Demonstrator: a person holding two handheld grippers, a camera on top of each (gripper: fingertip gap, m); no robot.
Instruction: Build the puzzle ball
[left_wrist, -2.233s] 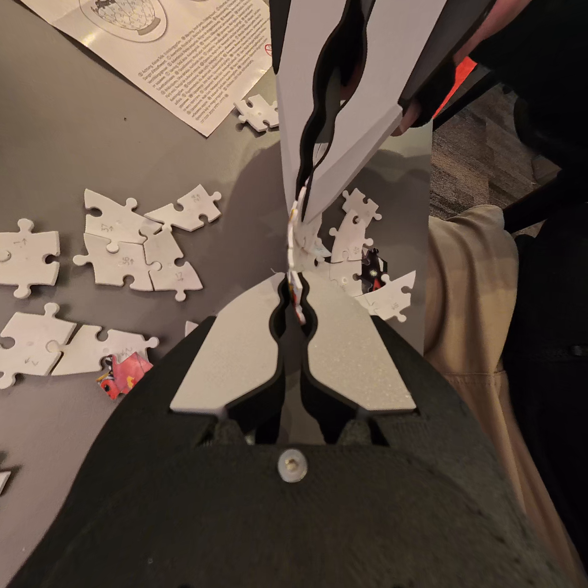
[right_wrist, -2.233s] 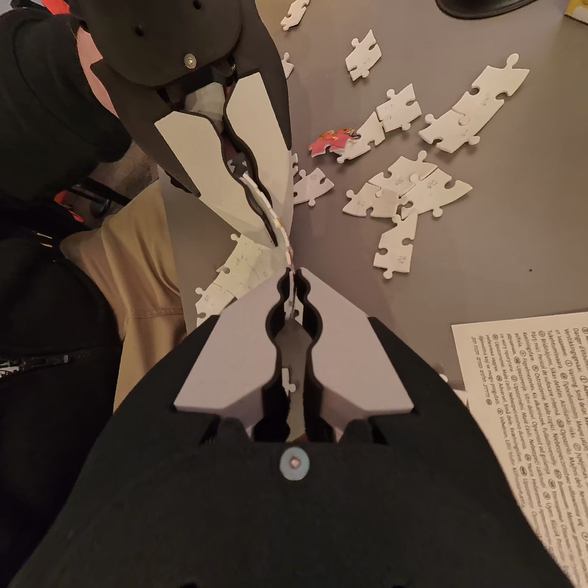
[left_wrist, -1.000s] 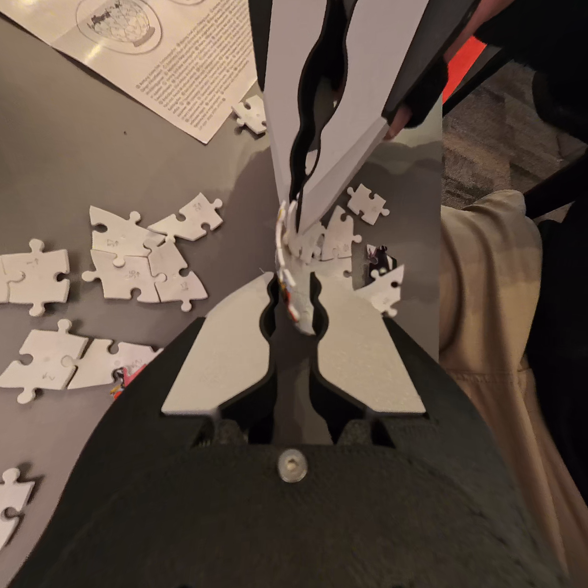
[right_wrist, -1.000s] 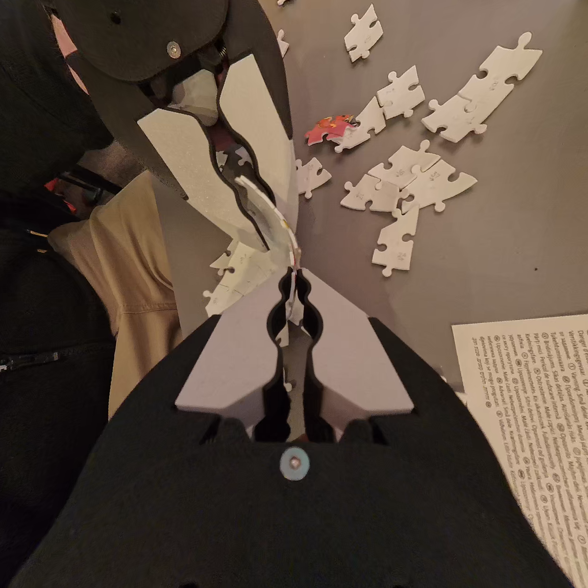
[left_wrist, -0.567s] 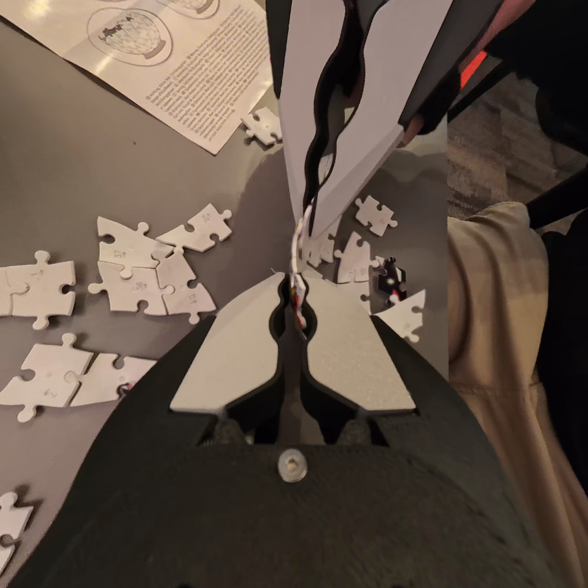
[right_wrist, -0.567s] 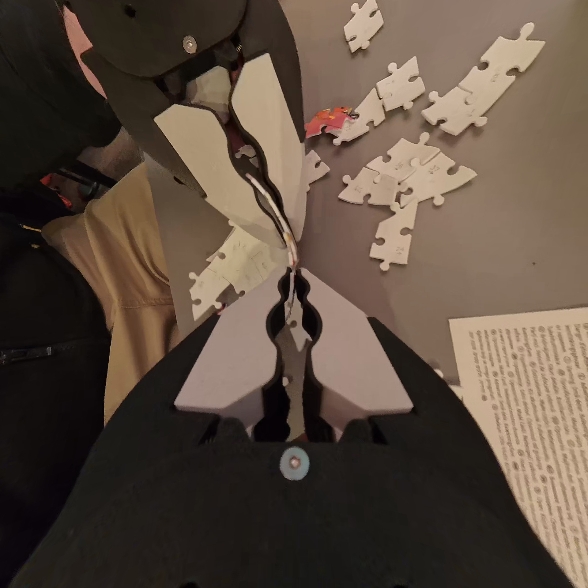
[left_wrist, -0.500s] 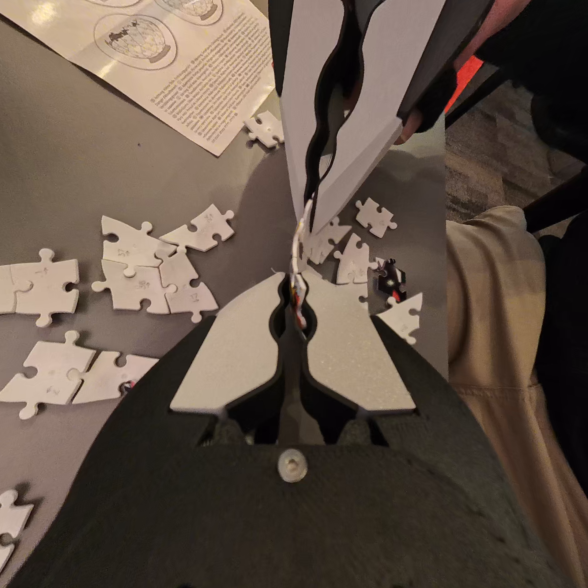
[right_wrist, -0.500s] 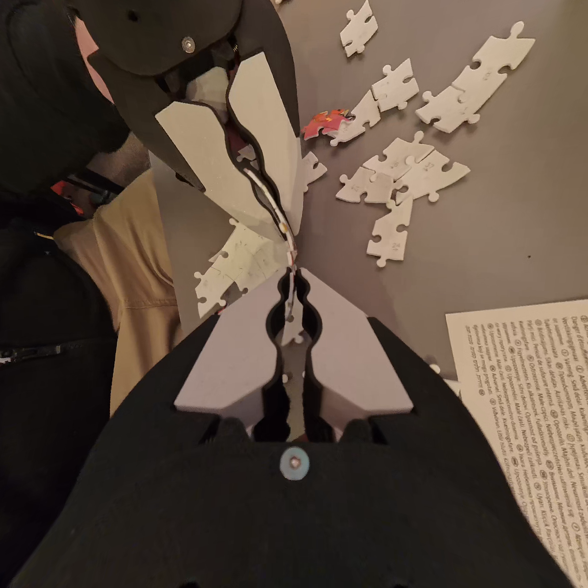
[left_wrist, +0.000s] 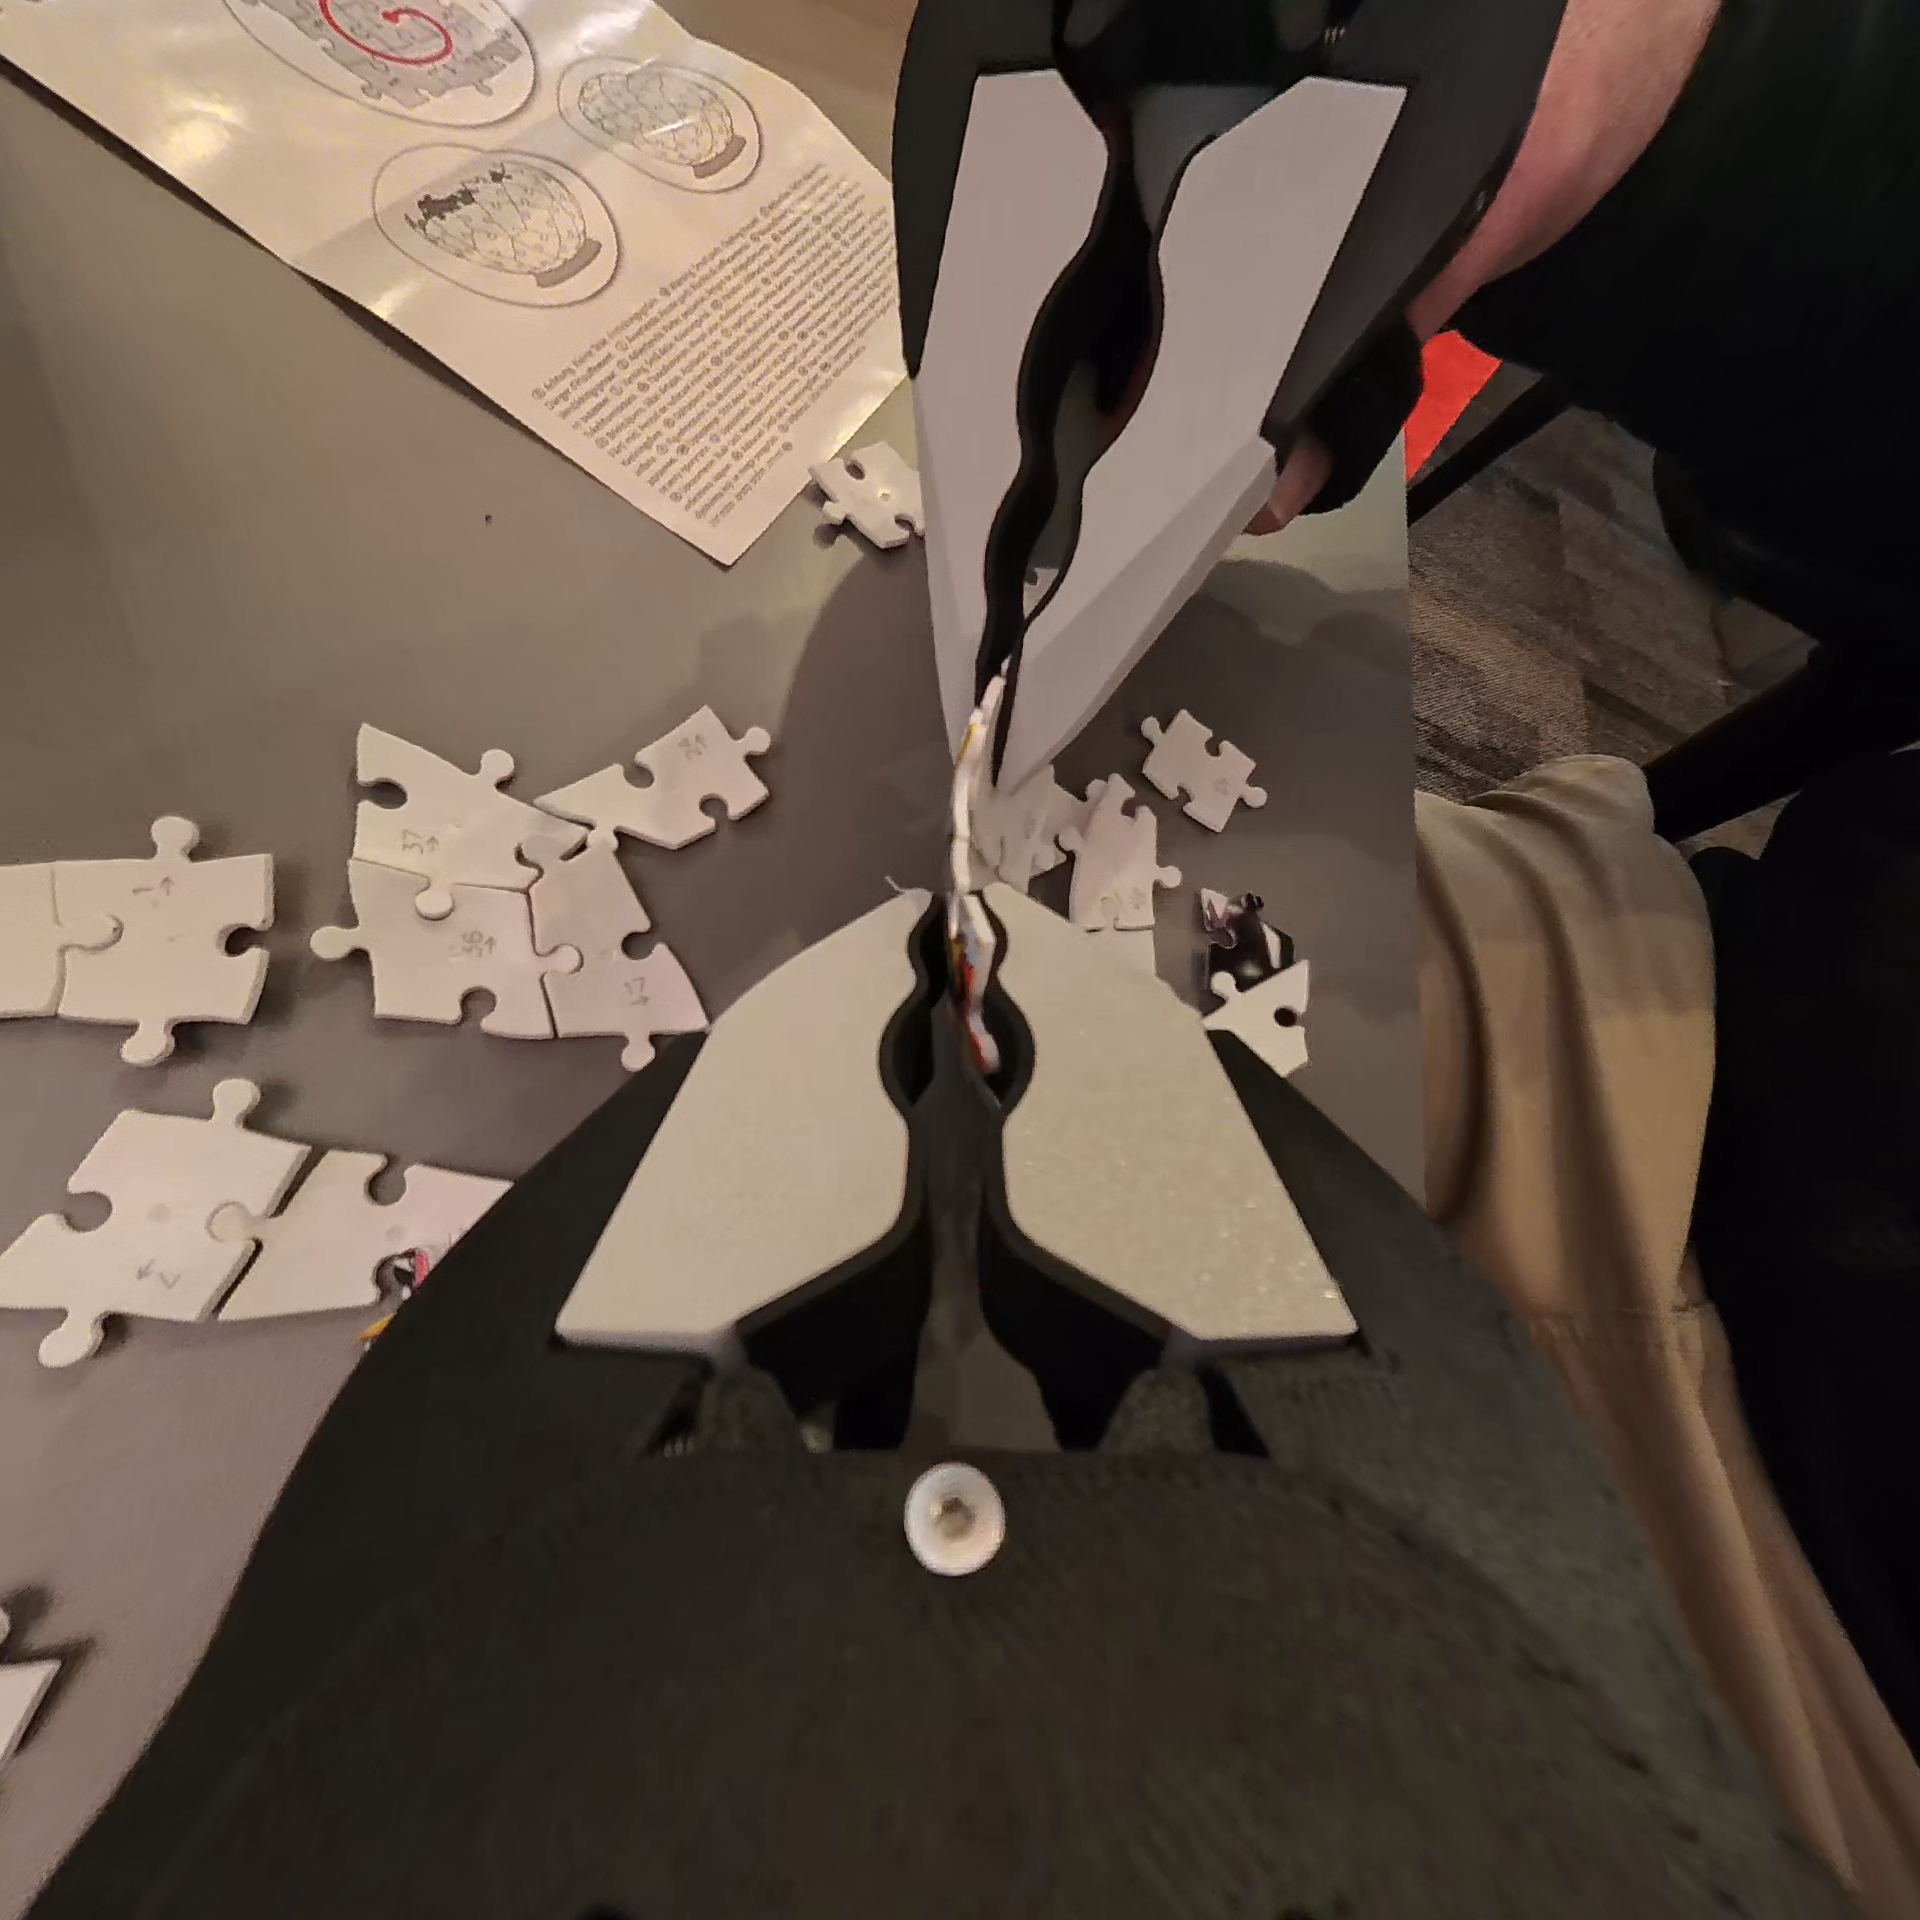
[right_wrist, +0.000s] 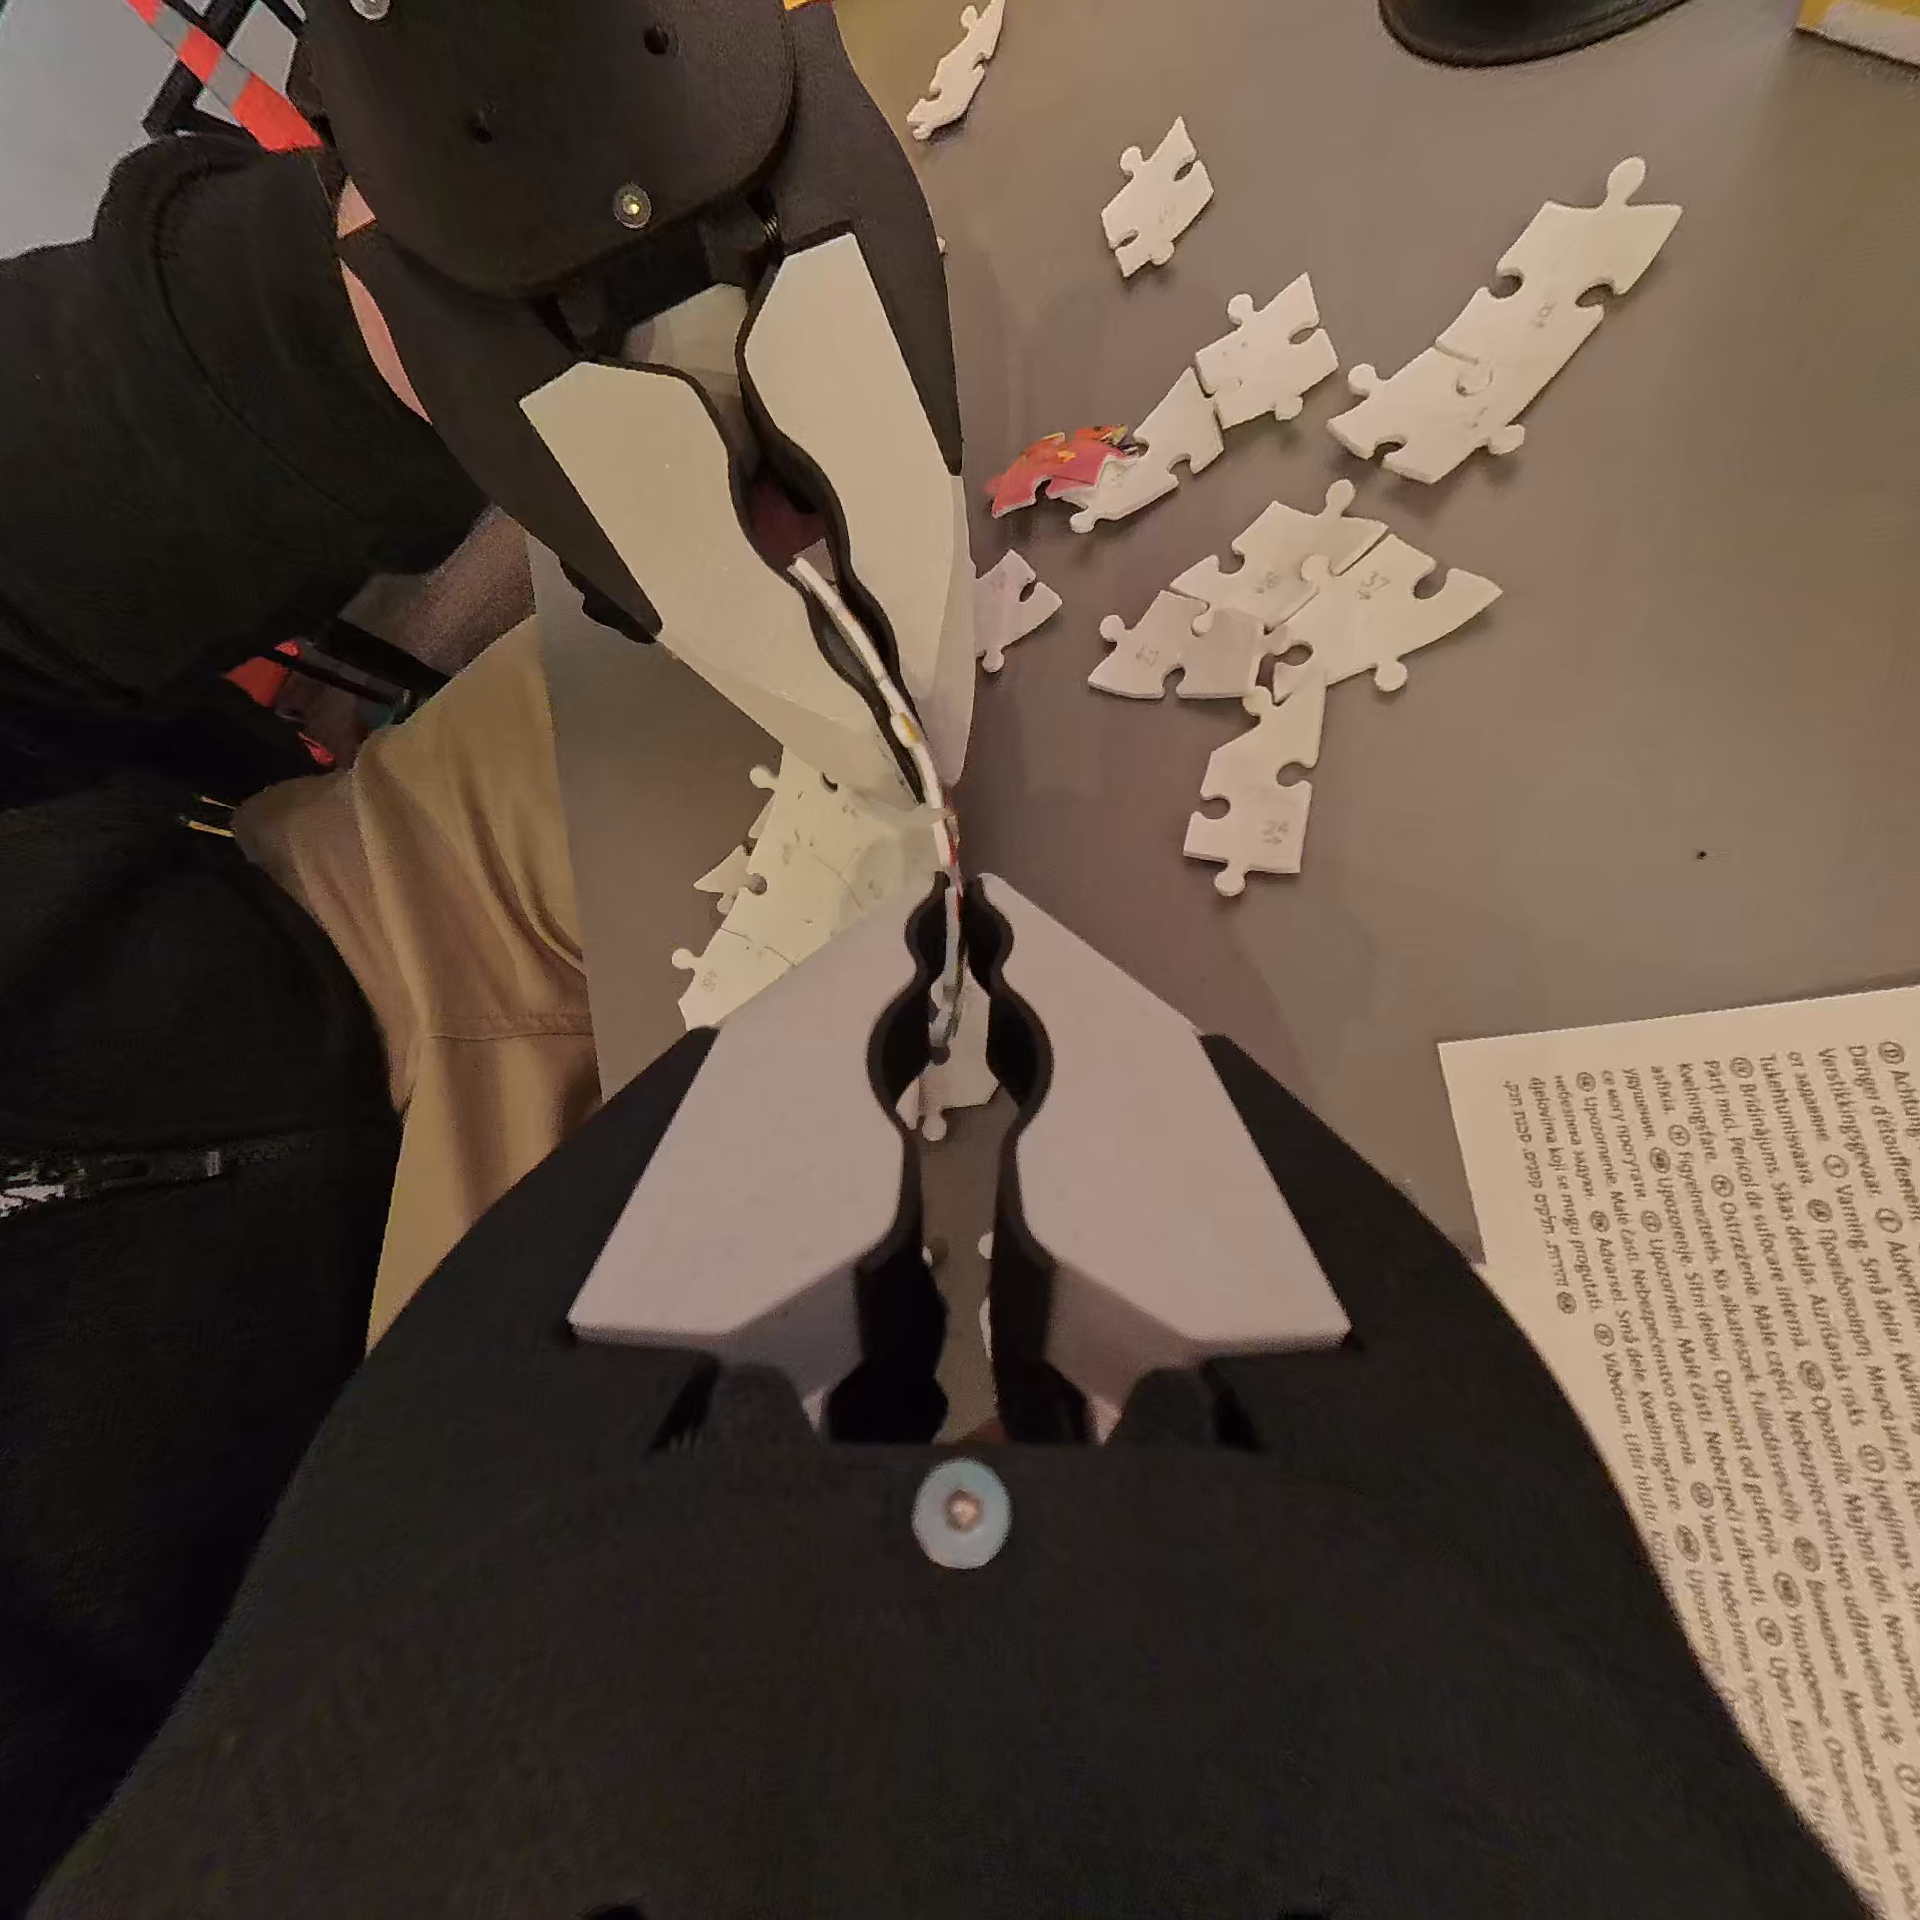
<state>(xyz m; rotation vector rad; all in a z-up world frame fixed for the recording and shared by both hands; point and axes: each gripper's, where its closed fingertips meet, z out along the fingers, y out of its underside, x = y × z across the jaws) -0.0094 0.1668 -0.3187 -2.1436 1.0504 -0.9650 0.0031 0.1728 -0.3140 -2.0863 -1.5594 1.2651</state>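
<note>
While most pieces (left_wrist: 457, 914) lie loose on the grey tabletop (left_wrist: 260, 582), left claw (left_wrist: 964, 914) and right claw (right_wrist: 961, 894) each pinch a curved piece (left_wrist: 971, 831) edge-on above it, joining them; the ball looks barely started.

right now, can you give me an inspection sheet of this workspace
surface: grey table, partly covered.
job's things: loose puzzle pieces lie white side up, some joined; a curved strip of joined pieces is held in the air, edge-on.
clutter: instruction sheet; a second printed sheet; a dark round base at the far edge.
grippers: left gripper and right gripper face each other tip to tip, jaws shut on opposite ends of the strip.
cables: nothing seen.
surroundings: a person's tan trousers and dark sleeves at the table edge.
</note>
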